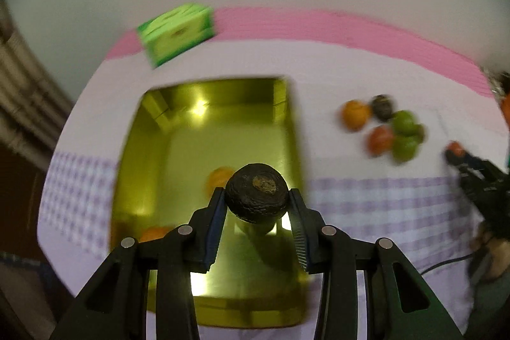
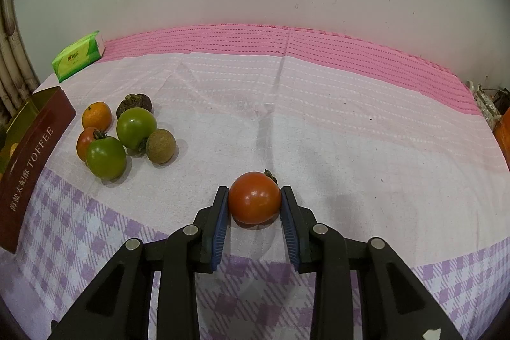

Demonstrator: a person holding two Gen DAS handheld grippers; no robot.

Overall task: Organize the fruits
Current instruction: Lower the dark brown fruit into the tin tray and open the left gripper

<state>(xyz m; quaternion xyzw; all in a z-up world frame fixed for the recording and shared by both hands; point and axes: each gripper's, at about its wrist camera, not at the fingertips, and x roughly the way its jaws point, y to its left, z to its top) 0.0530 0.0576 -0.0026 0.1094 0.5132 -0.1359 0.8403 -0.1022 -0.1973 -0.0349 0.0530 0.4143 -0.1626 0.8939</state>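
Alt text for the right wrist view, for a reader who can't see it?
The right hand-held gripper grips a red tomato on a pink and purple checked tablecloth. A cluster of fruit lies to the left beside a toffee box.

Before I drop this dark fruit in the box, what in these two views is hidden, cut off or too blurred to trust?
- Left wrist view: box contents. The dark fruit and left gripper cover much of the floor; two orange shapes are partly hidden, so no count.
- Left wrist view: fruit pile smeared by motion blur.
- Left wrist view: right gripper cut off by the edge.
- Right wrist view: box interior cut off at the left edge.
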